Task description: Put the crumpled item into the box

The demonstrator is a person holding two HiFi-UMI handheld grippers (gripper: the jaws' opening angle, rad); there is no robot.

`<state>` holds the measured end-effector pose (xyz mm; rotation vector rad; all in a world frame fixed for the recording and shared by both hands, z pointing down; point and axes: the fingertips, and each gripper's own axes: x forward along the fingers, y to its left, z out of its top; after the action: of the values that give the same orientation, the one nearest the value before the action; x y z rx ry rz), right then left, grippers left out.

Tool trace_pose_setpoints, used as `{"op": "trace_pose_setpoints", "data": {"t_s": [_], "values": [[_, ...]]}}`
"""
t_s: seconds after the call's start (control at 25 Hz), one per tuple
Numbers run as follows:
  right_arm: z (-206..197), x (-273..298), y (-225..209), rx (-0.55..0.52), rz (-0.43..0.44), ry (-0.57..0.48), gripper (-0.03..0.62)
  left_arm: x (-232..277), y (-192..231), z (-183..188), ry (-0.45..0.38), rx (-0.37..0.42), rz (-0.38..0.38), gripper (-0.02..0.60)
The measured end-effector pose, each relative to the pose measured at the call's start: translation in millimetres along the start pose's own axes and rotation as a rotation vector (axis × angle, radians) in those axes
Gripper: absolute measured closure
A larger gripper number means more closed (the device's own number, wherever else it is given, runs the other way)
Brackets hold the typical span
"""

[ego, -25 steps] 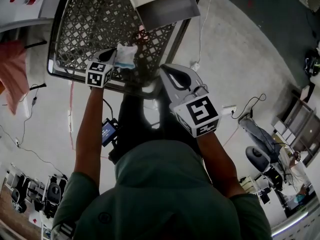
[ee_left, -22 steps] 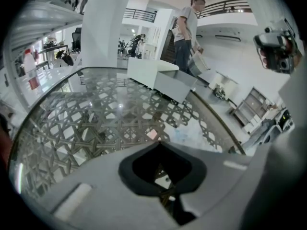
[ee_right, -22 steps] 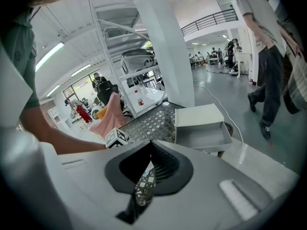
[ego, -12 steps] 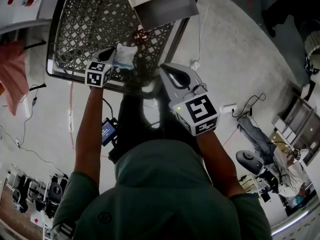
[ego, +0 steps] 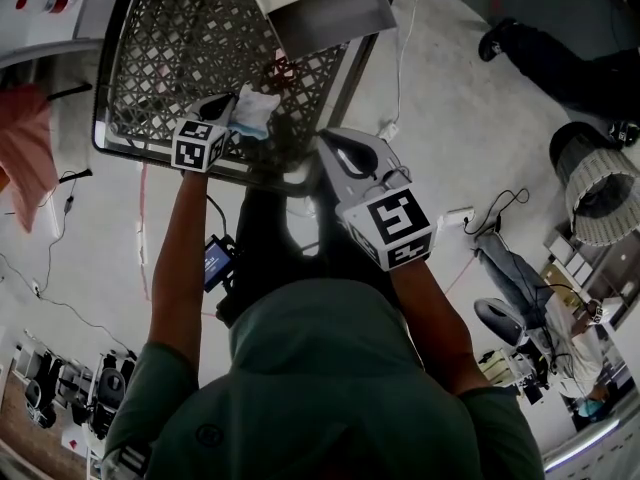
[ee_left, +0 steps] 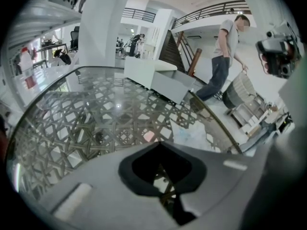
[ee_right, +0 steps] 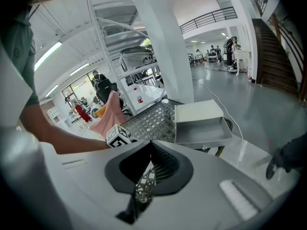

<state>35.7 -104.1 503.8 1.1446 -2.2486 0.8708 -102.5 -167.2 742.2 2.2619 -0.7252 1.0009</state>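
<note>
Between the fingers of the left gripper [ee_left: 159,145]: nothing. They are pressed together, with only lattice showing past the tips. The fingers of the right gripper [ee_right: 151,145] are likewise together and empty, held over the near rim of the tabletop [ego: 165,53].

Just beyond the left tips and a little to their right lies the crumpled item [ee_left: 192,132], pale, resting on the glass-and-lattice tabletop. In the head view it sits right at the nose of the left gripper; whether it touches cannot be told.

Farther out, at the far side of the tabletop, stands the box [ego: 335,13], white, with its open side turned toward the person and well apart from the crumpled item. Nothing shows inside it.

Progress, as judged: nothing done yet. The crumpled item is not grasped, not lifted and not in the box. Left to do:
- part the left fingers
- close them on the crumpled item
- carry it across the tabletop
- let it go in the box

The left gripper looks the likelier one for the pick, being much the nearer.
</note>
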Motion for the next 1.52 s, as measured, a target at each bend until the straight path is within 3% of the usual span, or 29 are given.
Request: {"op": "trace_pose_setpoints", "data": {"t_s": [0.44, 1.52], "values": [[-1, 7, 8, -0.006, 0.016, 0.017, 0.588, -7, 9, -3, -0.012, -0.032, 0.011, 0.573], [-13, 15, 10, 0.010, 0.024, 0.037, 0.588, -13, 7, -3, -0.006, -0.012, 0.006, 0.580]]}}
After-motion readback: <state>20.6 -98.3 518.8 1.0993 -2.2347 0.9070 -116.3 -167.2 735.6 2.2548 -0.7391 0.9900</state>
